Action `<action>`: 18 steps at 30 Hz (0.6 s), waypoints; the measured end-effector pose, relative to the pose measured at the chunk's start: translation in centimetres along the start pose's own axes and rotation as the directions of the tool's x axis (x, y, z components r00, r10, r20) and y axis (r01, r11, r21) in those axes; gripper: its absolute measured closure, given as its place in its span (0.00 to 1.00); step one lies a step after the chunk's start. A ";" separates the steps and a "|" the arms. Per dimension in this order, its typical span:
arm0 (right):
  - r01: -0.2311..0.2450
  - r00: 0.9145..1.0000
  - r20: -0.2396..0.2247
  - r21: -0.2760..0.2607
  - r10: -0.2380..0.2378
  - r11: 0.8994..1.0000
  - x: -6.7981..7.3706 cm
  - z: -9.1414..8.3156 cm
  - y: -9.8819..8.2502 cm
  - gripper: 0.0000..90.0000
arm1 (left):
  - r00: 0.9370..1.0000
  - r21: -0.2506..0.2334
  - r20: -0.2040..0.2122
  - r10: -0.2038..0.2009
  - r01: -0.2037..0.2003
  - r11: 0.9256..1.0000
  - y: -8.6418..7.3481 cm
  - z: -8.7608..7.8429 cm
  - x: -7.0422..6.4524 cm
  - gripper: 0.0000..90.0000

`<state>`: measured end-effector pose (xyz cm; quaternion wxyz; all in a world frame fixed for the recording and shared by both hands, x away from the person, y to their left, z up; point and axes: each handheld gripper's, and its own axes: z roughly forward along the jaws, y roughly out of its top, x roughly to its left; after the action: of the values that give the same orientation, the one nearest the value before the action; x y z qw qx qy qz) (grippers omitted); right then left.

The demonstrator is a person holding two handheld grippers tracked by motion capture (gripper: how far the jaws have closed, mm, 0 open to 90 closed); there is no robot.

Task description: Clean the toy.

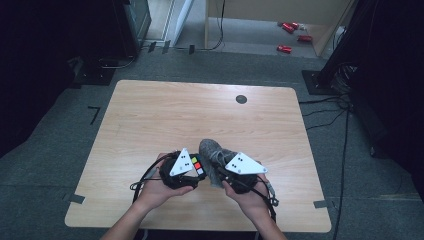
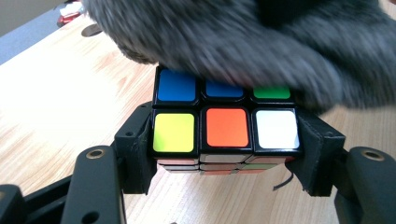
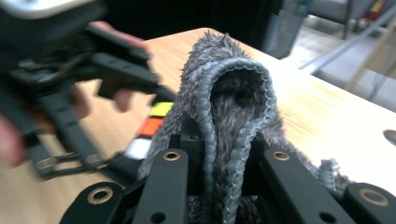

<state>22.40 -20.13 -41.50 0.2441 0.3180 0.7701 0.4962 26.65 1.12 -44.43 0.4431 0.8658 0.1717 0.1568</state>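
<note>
A table (image 1: 150, 115) fills the middle of the high view. At its 6 o'clock edge, two hands come in side by side. The left gripper (image 1: 192, 172) sits at about 7 o'clock, with a puzzle cube (image 1: 198, 166) between its jaws. The right gripper (image 1: 220, 172) sits just beside it at about 5 o'clock, with a cloth (image 1: 212, 152) between its jaws. The cloth lies over the cube's far side, touching it. A small round hole (image 1: 241, 99) lies in the table at about 1 o'clock, well apart from them.
</note>
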 end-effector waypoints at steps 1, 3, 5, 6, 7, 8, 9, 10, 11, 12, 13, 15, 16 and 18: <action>0.020 1.000 -0.010 0.004 -0.019 1.000 0.4 0.1 0.1 0.88 | 1.000 -0.001 0.001 -0.001 0.001 1.000 0.0 0.0 0.0 0.39; 0.060 0.998 -0.017 0.012 -0.060 0.998 1.4 0.3 0.3 0.88 | 1.000 -0.001 0.000 0.003 -0.003 1.000 0.0 0.1 -0.2 0.39; 0.086 0.996 -0.038 0.019 -0.085 0.996 2.0 0.5 0.5 0.88 | 1.000 -0.003 0.004 0.014 -0.014 1.000 0.1 0.2 -0.5 0.39; 0.096 0.995 -0.040 0.019 -0.095 0.995 2.2 0.5 0.5 0.88 | 1.000 -0.003 -0.001 0.024 -0.024 1.000 0.1 0.2 -0.6 0.39; 0.104 0.994 -0.036 0.016 -0.103 0.994 2.2 0.6 0.5 0.88 | 1.000 -0.005 -0.005 0.026 -0.026 1.000 0.2 0.1 -0.6 0.39; 0.101 0.994 -0.031 0.012 -0.101 0.995 2.0 0.6 0.5 0.87 | 1.000 -0.010 0.000 0.019 -0.019 1.000 0.2 0.1 -0.6 0.39; 0.089 0.996 -0.019 0.005 -0.088 0.996 1.7 0.5 0.5 0.87 | 1.000 -0.014 0.007 0.012 -0.012 1.000 0.2 0.0 -0.4 0.39; 0.072 0.997 0.001 -0.005 -0.072 0.997 1.4 0.4 0.5 0.87 | 1.000 -0.019 0.010 0.007 -0.007 1.000 0.1 0.0 -0.3 0.39; 0.058 0.998 0.023 -0.013 -0.058 0.998 0.9 0.3 0.4 0.86 | 1.000 -0.023 0.013 0.001 0.000 1.000 0.1 -0.2 -0.2 0.39; 0.038 0.999 0.040 -0.017 -0.038 0.999 0.5 0.2 0.4 0.86 | 1.000 -0.030 0.018 -0.004 0.004 1.000 0.0 -0.3 0.0 0.39; 0.013 0.999 0.043 -0.026 -0.012 1.000 -0.1 0.0 0.3 0.86 | 1.000 -0.042 0.022 -0.014 0.014 0.999 0.0 -0.4 0.2 0.39; -0.026 0.998 0.048 -0.046 0.028 0.999 -0.9 -0.4 0.1 0.86 | 0.998 -0.097 0.050 -0.023 0.027 0.995 -0.3 -0.8 0.5 0.39; -0.043 0.997 0.055 -0.051 0.045 0.998 -1.3 -0.5 0.0 0.86 | 0.997 -0.144 0.073 -0.022 0.032 0.989 -0.5 -1.0 0.6 0.39; -0.075 0.996 0.049 -0.063 0.078 0.995 -2.0 -0.7 -0.3 0.86 | 0.991 -0.244 0.132 -0.037 0.069 0.967 -0.8 -1.5 1.0 0.39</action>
<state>23.24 -22.09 -41.39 0.2540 0.3524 0.7353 0.5202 26.72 3.10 -44.16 0.5619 0.8068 0.1455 0.1102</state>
